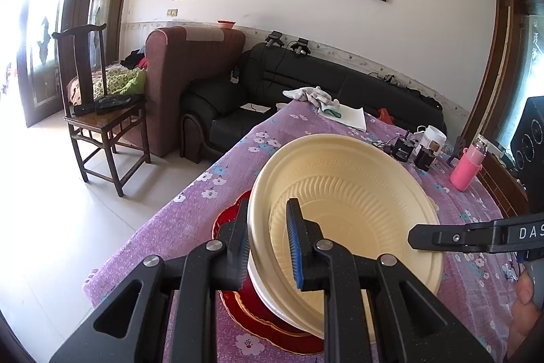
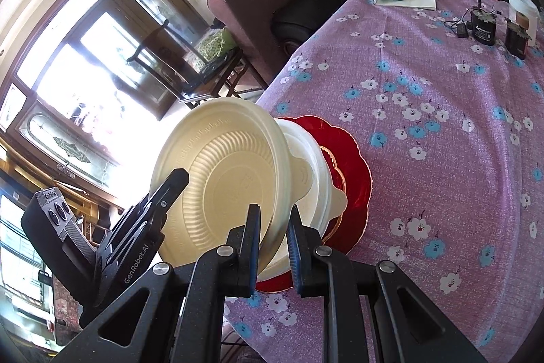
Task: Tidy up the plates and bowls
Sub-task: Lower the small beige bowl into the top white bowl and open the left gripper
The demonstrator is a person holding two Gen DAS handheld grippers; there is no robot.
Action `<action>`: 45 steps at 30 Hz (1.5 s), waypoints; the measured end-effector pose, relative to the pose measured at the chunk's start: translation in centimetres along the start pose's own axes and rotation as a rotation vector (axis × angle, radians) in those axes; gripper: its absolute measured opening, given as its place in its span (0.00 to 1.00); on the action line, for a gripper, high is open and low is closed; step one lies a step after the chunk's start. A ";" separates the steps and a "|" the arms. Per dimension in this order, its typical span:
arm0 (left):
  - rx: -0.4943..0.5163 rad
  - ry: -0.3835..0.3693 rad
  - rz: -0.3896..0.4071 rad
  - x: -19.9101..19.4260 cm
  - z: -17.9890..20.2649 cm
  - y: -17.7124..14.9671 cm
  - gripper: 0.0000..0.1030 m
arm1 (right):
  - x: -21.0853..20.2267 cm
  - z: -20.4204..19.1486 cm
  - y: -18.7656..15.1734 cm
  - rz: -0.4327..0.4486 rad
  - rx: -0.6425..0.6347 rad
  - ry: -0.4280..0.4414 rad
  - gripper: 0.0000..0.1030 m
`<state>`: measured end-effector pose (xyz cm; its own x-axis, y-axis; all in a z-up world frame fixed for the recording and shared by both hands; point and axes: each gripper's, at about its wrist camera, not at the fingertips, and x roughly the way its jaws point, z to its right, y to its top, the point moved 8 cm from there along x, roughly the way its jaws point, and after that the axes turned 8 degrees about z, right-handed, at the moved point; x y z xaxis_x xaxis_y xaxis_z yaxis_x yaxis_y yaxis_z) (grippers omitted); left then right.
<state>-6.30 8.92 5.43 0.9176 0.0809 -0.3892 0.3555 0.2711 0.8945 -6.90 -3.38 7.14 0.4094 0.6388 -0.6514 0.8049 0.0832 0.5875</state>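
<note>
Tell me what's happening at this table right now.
A person holds a gripper in each hand, and both are clamped on the rim of one cream bowl: the left gripper and the right gripper on opposite sides. The bowl is tilted over a white bowl that sits on a red plate on the purple floral tablecloth.

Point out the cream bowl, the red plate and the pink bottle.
cream bowl [image 1: 357,193], left wrist view, on its ribbed inner wall.
red plate [image 2: 353,165], right wrist view, on its scalloped rim.
pink bottle [image 1: 466,166], left wrist view, on its pink body.
</note>
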 end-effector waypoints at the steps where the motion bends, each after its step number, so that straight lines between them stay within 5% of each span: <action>1: -0.001 0.001 -0.002 0.0 0.0 -0.1 0.17 | 0.1 -0.1 0.0 -0.002 -0.002 -0.001 0.18; 45: -0.008 0.011 -0.042 1.7 -0.4 -1.0 0.18 | 0.9 0.0 -0.7 -0.021 0.002 -0.012 0.24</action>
<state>-5.14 9.17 3.82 0.8998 0.0795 -0.4290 0.3923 0.2825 0.8753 -7.15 -2.89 6.14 0.3978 0.6274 -0.6694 0.8141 0.0950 0.5729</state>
